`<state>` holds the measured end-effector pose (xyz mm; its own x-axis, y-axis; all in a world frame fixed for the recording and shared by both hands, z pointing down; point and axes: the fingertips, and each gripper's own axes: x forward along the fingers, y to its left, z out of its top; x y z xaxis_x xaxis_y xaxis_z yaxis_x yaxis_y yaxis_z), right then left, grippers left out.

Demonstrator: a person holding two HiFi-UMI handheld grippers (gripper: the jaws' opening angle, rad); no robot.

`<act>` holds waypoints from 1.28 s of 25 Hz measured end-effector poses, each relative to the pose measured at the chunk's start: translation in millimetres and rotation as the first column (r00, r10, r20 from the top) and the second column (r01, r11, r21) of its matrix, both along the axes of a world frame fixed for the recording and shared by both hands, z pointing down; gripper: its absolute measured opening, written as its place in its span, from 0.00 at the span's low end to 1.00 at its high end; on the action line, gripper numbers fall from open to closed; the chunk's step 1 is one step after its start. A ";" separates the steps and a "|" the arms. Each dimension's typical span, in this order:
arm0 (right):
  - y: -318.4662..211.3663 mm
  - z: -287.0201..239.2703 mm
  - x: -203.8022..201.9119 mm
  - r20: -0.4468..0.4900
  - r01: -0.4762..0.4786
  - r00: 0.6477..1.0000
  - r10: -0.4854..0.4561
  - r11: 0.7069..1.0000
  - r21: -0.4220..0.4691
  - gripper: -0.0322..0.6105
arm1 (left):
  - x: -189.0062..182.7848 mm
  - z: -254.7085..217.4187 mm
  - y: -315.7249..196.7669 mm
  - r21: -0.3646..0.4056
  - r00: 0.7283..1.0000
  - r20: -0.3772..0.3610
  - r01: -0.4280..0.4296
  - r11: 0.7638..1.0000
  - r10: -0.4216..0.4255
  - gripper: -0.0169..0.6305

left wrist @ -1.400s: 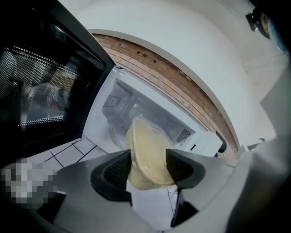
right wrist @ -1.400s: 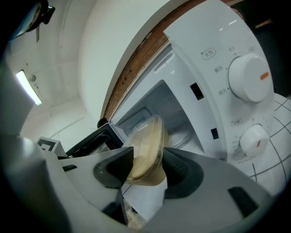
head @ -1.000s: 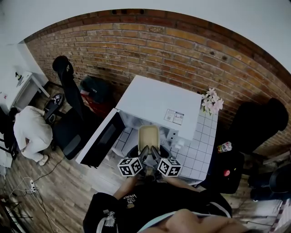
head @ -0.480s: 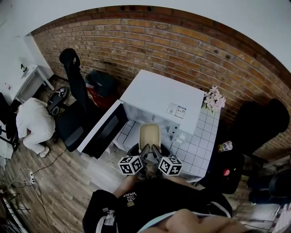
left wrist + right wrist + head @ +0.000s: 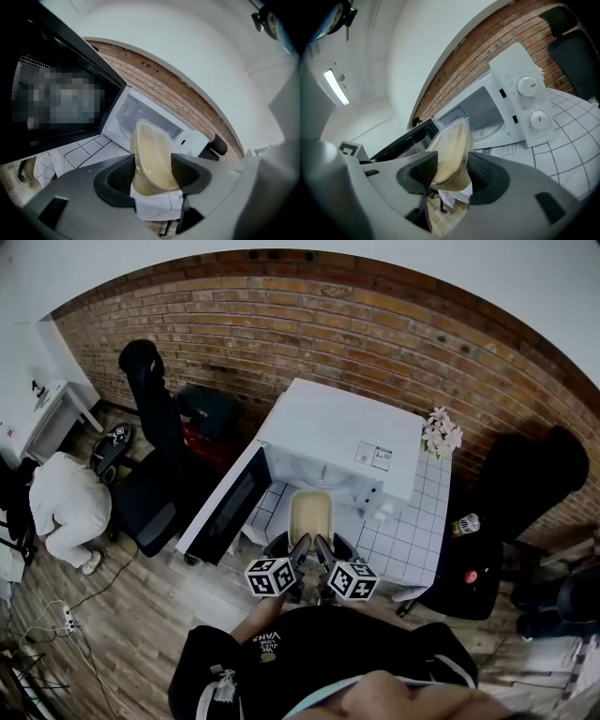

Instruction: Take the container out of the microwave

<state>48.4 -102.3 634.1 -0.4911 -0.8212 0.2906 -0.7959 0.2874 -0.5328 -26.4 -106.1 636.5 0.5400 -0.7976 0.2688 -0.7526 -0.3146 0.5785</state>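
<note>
In the head view's centre, the white microwave [image 5: 337, 432] stands on a tiled table [image 5: 417, 526], its door [image 5: 225, 507] open to the left and pink flowers [image 5: 441, 435] at its right. Just below the cavity, the beige lidded container [image 5: 308, 514] is clamped at its near end by the left gripper [image 5: 300, 547] and the right gripper [image 5: 322, 549].

Right now that's one microwave [image 5: 337, 442], one container [image 5: 308, 515], two grippers, left gripper [image 5: 152, 171] and right gripper [image 5: 450, 171], two knobs [image 5: 526, 86] [image 5: 538, 119], one flower bunch [image 5: 442, 432].
</note>
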 end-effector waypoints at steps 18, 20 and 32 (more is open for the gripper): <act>45.4 -1.1 -41.6 -0.001 -0.106 0.994 0.106 0.994 0.002 0.35 | -41.3 -2.3 38.0 0.006 0.992 0.004 -0.127 0.992 0.127 0.41; 50.0 -1.7 -43.6 -0.002 -0.116 0.993 0.116 0.993 0.006 0.35 | -43.3 -2.5 41.7 0.008 0.990 0.005 -0.140 0.990 0.140 0.41; 84.1 -1.4 -50.9 0.008 -0.176 0.984 0.176 0.984 0.005 0.35 | -50.3 -2.6 71.9 0.008 0.977 0.006 -0.215 0.977 0.215 0.41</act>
<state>-2.5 -18.2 632.7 -0.3406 -0.8966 0.2830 -0.8305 0.1458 -0.5377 -76.7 -34.1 633.9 0.6975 -0.6657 0.2653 -0.6699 -0.4741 0.5714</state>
